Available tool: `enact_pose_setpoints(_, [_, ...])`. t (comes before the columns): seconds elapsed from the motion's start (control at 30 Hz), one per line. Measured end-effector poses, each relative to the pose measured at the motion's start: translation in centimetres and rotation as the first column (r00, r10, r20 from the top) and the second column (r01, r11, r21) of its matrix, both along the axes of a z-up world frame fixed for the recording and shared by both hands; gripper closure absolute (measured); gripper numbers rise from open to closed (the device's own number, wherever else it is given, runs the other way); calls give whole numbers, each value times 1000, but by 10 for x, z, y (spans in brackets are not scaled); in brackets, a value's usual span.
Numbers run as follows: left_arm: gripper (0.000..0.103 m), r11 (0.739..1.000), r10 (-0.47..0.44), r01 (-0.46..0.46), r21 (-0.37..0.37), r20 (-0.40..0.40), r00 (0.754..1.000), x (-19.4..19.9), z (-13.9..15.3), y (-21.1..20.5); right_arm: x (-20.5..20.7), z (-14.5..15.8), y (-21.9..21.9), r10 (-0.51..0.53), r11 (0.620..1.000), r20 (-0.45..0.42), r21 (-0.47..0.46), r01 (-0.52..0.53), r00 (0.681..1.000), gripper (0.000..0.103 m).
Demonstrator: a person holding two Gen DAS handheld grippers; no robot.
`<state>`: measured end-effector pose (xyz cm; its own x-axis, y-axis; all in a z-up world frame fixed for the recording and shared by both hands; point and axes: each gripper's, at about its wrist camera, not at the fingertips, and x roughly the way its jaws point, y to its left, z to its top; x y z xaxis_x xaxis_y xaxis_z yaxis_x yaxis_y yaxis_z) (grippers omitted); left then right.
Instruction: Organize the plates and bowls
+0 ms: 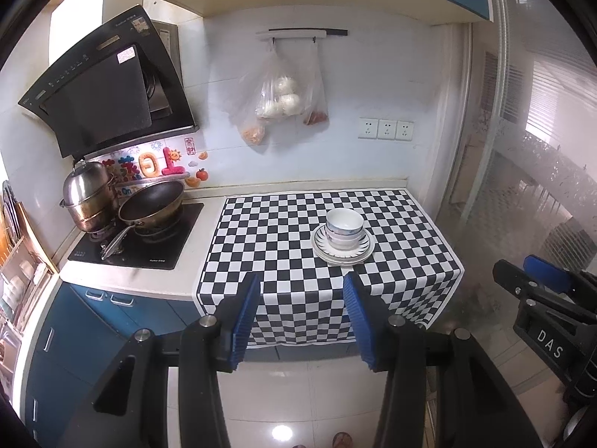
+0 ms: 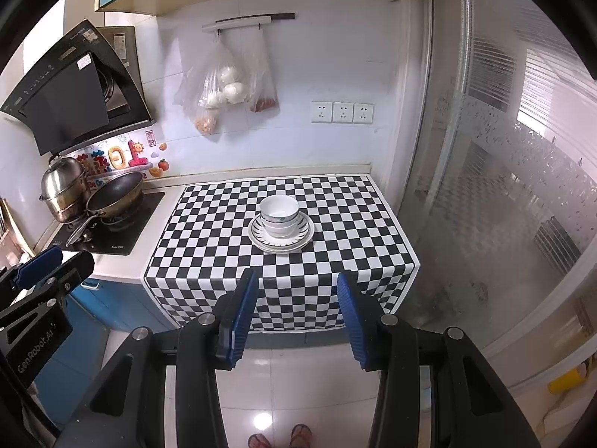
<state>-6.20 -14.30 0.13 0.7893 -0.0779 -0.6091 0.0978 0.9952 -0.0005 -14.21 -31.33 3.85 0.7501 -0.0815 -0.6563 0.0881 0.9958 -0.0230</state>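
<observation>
A stack of white bowls sits on a stack of white plates with dark rim marks, on the checkered cloth. My left gripper is open and empty, held back from the counter over the floor, with the stack ahead and slightly right. My right gripper is open and empty, also back from the counter's front edge, the stack straight ahead. Each gripper shows at the edge of the other's view, the right one and the left one.
A hob at the left holds a steel steamer pot and a dark frying pan. A range hood hangs above. Plastic bags of food hang on the wall. A glass sliding door is at the right.
</observation>
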Motion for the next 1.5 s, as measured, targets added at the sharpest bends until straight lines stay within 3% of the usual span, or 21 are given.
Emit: enact_pose_setpoints(1.5, [59,1000,-2,2,-11,24,1000,8,8,4,13,7,-11,9,1000,20,-22,-8,1000,56])
